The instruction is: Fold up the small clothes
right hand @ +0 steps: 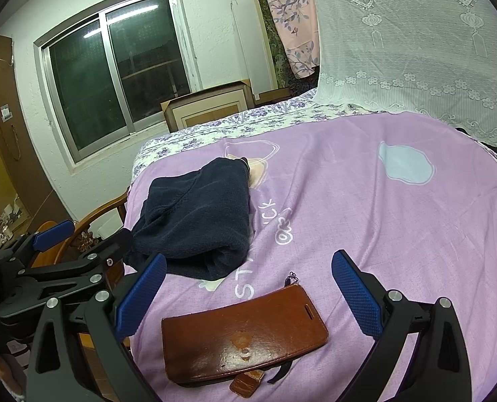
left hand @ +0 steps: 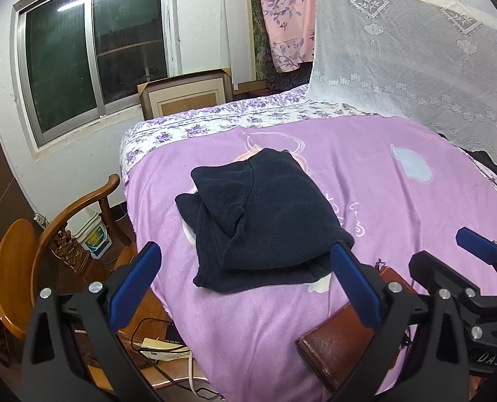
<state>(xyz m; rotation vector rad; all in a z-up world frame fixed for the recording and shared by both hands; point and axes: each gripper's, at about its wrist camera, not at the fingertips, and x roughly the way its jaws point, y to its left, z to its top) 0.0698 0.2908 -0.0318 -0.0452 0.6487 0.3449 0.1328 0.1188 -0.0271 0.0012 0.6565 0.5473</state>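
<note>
Left wrist view: we log navy garment (left hand: 261, 221) bunched on bed (left hand: 399, 207), ahead, long axis running away. L gripper (left hand: 248, 284) nearer, fingers apart, empty. R gripper (right hand: 248, 301) fingers apart over brown wallet (right hand: 245, 335), garment ahead-left.

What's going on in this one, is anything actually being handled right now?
Nothing is held at this moment. A dark navy garment lies folded into a compact bundle on the purple bedspread. The left gripper and the right gripper both hover open near the bed's front edge, fingers apart and off the cloth. A brown leather phone case lies on the bedspread under the right gripper.
</note>
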